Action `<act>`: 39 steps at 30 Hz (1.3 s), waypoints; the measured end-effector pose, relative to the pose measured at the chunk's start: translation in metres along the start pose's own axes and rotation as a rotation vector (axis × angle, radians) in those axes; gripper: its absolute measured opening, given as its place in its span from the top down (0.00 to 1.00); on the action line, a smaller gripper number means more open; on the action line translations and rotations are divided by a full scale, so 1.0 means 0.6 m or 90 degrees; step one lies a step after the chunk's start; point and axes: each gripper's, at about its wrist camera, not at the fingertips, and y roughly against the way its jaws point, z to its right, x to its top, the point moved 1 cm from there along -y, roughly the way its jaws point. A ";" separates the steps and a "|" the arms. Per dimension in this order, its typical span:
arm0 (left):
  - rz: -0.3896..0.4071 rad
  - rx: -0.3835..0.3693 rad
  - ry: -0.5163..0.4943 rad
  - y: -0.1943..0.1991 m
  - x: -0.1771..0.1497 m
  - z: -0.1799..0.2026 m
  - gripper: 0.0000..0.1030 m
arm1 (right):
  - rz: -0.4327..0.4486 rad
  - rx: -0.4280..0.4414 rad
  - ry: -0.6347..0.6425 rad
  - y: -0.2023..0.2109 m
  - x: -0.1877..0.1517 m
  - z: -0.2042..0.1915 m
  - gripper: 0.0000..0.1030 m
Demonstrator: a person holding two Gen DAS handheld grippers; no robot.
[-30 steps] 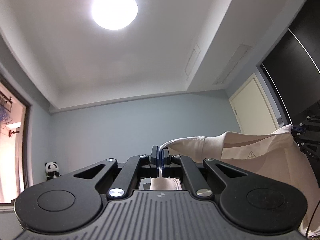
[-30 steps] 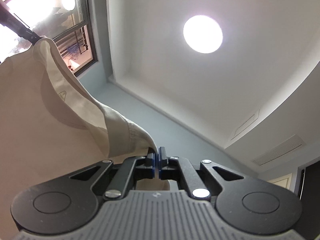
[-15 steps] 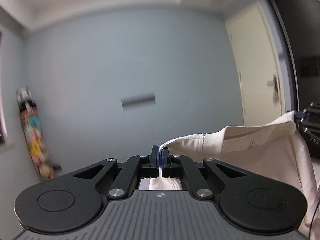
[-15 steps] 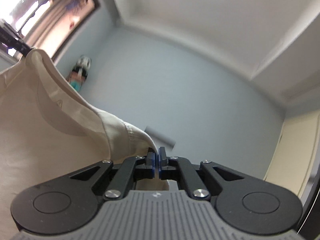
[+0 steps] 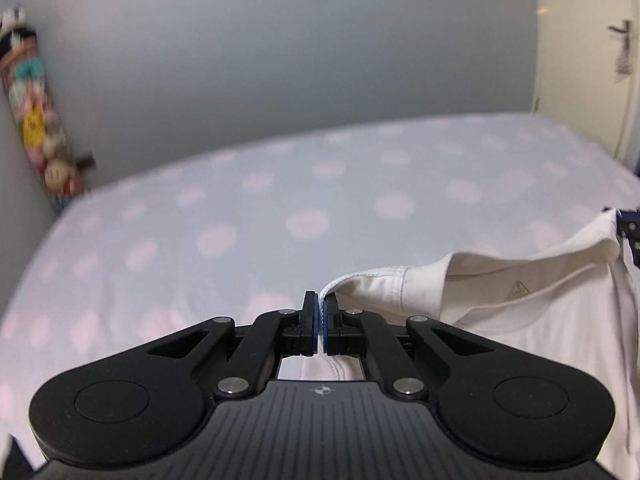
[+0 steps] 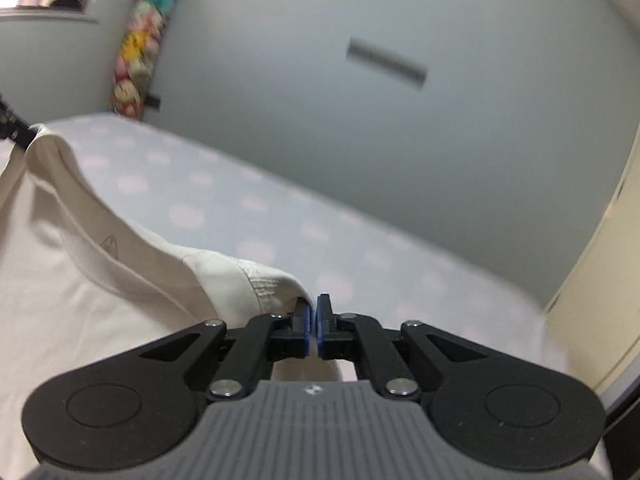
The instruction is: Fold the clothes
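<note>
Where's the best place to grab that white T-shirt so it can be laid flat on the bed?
By its two shoulder seams, one on each side of the neckline, as now: the left hand-held gripper and right hand-held gripper each pinch one. The white T-shirt then hangs spread between them, neck opening uppermost, ready to be lowered onto the polka-dot bed.

No readable text, labels or numbers anywhere.

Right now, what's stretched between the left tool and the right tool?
The white shirt, its neckline hanging between the left tool and right tool; both wrist views show it.
</note>
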 end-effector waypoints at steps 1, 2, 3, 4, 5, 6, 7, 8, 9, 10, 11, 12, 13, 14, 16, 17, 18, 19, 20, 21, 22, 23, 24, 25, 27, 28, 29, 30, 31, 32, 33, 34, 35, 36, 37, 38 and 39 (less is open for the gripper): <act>-0.016 0.000 0.010 -0.027 -0.006 -0.002 0.99 | -0.018 0.004 -0.005 -0.025 -0.011 -0.005 0.96; -0.031 0.000 0.019 -0.052 -0.011 -0.005 0.99 | -0.035 0.007 -0.011 -0.050 -0.022 -0.010 0.96; -0.043 0.000 0.027 -0.071 -0.018 -0.009 0.99 | -0.051 0.011 -0.015 -0.072 -0.036 -0.013 0.96; -0.055 0.002 0.035 -0.087 -0.028 -0.011 0.99 | -0.063 0.015 -0.019 -0.088 -0.058 -0.012 0.96; -0.064 0.002 0.042 -0.106 -0.032 -0.011 0.99 | -0.074 0.021 -0.026 -0.102 -0.082 -0.009 0.96; -0.074 0.003 0.049 -0.123 -0.037 -0.009 0.96 | -0.085 0.028 -0.033 -0.117 -0.100 -0.008 0.96; -0.083 0.005 0.052 -0.130 -0.044 -0.003 0.93 | -0.096 0.035 -0.039 -0.132 -0.107 -0.010 0.96; -0.091 0.007 0.054 -0.137 -0.051 0.002 0.87 | -0.106 0.040 -0.044 -0.147 -0.110 -0.012 0.96; -0.098 0.009 0.049 -0.146 -0.057 0.004 0.84 | -0.114 0.046 -0.050 -0.160 -0.116 -0.013 0.95; -0.101 0.012 0.042 -0.159 -0.060 0.009 0.82 | -0.120 0.052 -0.056 -0.167 -0.125 -0.010 0.91; -0.104 0.014 0.038 -0.159 -0.064 0.010 0.78 | -0.126 0.057 -0.063 -0.177 -0.130 -0.012 0.90; -0.105 0.017 0.035 -0.160 -0.067 0.009 0.71 | -0.134 0.060 -0.071 -0.189 -0.130 -0.020 0.88; -0.098 0.022 0.040 -0.163 -0.064 0.005 0.66 | -0.139 0.061 -0.078 -0.196 -0.131 -0.022 0.85; -0.089 0.023 0.047 -0.158 -0.064 0.003 0.53 | -0.141 0.059 -0.084 -0.196 -0.132 -0.019 0.83; -0.074 0.024 0.060 -0.146 -0.063 -0.002 0.47 | -0.144 0.060 -0.104 -0.189 -0.139 -0.010 0.66; -0.076 0.017 0.069 -0.136 -0.062 -0.005 0.47 | -0.149 0.065 -0.124 -0.182 -0.142 -0.003 0.63; -0.073 0.007 0.077 -0.124 -0.064 -0.009 0.47 | -0.156 0.074 -0.145 -0.176 -0.141 0.004 0.61; -0.062 0.001 0.083 -0.104 -0.070 -0.012 0.47 | -0.160 0.081 -0.166 -0.168 -0.140 0.011 0.61; -0.051 -0.005 0.089 -0.085 -0.075 -0.015 0.47 | -0.157 0.084 -0.182 -0.153 -0.140 0.017 0.61; -0.041 -0.012 0.094 -0.065 -0.082 -0.018 0.46 | -0.149 0.089 -0.192 -0.131 -0.142 0.022 0.61; -0.035 -0.018 0.092 -0.043 -0.095 -0.019 0.46 | -0.140 0.091 -0.200 -0.107 -0.147 0.025 0.61; -0.028 -0.023 0.089 -0.022 -0.107 -0.020 0.46 | -0.132 0.094 -0.207 -0.081 -0.153 0.026 0.61; -0.022 -0.029 0.086 0.000 -0.121 -0.022 0.46 | -0.127 0.096 -0.215 -0.052 -0.163 0.025 0.61; -0.022 -0.031 0.079 0.018 -0.137 -0.021 0.46 | -0.123 0.098 -0.227 -0.024 -0.174 0.024 0.60; -0.016 -0.028 0.060 0.054 -0.168 -0.015 0.46 | -0.124 0.101 -0.263 0.029 -0.205 0.018 0.60; -0.012 -0.024 0.048 0.072 -0.184 -0.011 0.46 | -0.127 0.098 -0.279 0.053 -0.223 0.013 0.60; -0.007 -0.019 0.036 0.089 -0.200 -0.006 0.46 | -0.132 0.095 -0.295 0.075 -0.240 0.008 0.60; -0.004 -0.013 0.021 0.103 -0.215 0.003 0.45 | -0.139 0.092 -0.310 0.093 -0.258 0.004 0.60; -0.003 -0.009 0.005 0.115 -0.230 0.014 0.45 | -0.146 0.088 -0.326 0.110 -0.274 0.000 0.60; -0.002 -0.008 -0.015 0.122 -0.242 0.025 0.45 | -0.148 0.087 -0.337 0.123 -0.287 -0.005 0.59; 0.000 -0.007 -0.037 0.130 -0.255 0.039 0.45 | -0.148 0.089 -0.342 0.132 -0.296 -0.014 0.59; 0.002 -0.007 -0.057 0.136 -0.268 0.053 0.45 | -0.148 0.091 -0.346 0.141 -0.305 -0.022 0.59; 0.002 -0.005 -0.072 0.136 -0.278 0.067 0.45 | -0.145 0.094 -0.344 0.146 -0.311 -0.030 0.59; 0.003 -0.003 -0.087 0.137 -0.287 0.081 0.45 | -0.139 0.099 -0.335 0.146 -0.313 -0.038 0.59; 0.002 0.000 -0.099 0.135 -0.297 0.094 0.45 | -0.133 0.104 -0.325 0.146 -0.316 -0.046 0.59; -0.008 0.005 -0.100 0.127 -0.304 0.102 0.45 | -0.126 0.109 -0.316 0.147 -0.318 -0.054 0.59; -0.020 0.020 -0.097 0.115 -0.310 0.109 0.46 | -0.123 0.116 -0.314 0.145 -0.320 -0.058 0.59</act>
